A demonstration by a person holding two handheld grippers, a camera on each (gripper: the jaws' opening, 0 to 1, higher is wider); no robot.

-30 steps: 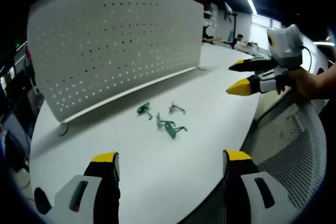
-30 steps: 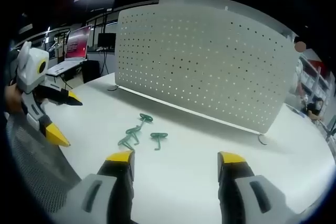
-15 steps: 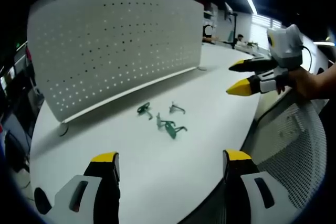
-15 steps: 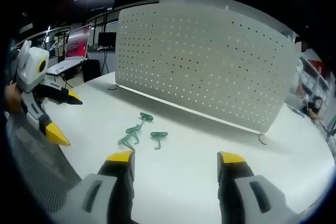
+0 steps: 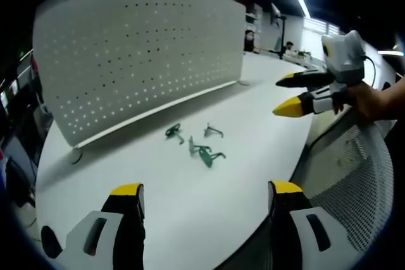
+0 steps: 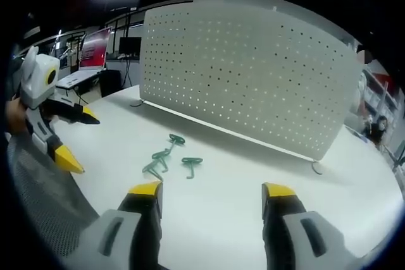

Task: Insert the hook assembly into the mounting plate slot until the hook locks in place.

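Note:
Several green hooks [image 5: 201, 145] lie loose on the white table [image 5: 190, 200], in front of an upright white perforated mounting plate [image 5: 139, 49]. My left gripper [image 5: 205, 203] is open and empty, well short of the hooks. In that view my right gripper [image 5: 286, 93] comes in from the right, open, held in a hand above the table edge. In the right gripper view the hooks [image 6: 169, 155] lie ahead of my open, empty right gripper [image 6: 212, 197], the plate [image 6: 247, 74] stands behind them, and my left gripper [image 6: 76, 137] hangs open at the left.
The plate stands on small feet [image 6: 316, 167] near the table's far side. A grey mesh chair back [image 5: 354, 175] is close by the table edge. Desks, monitors [image 6: 93, 50] and seated people fill the dim background.
The right gripper view has shifted very slightly. The hooks, the plate and both grippers stay where they were.

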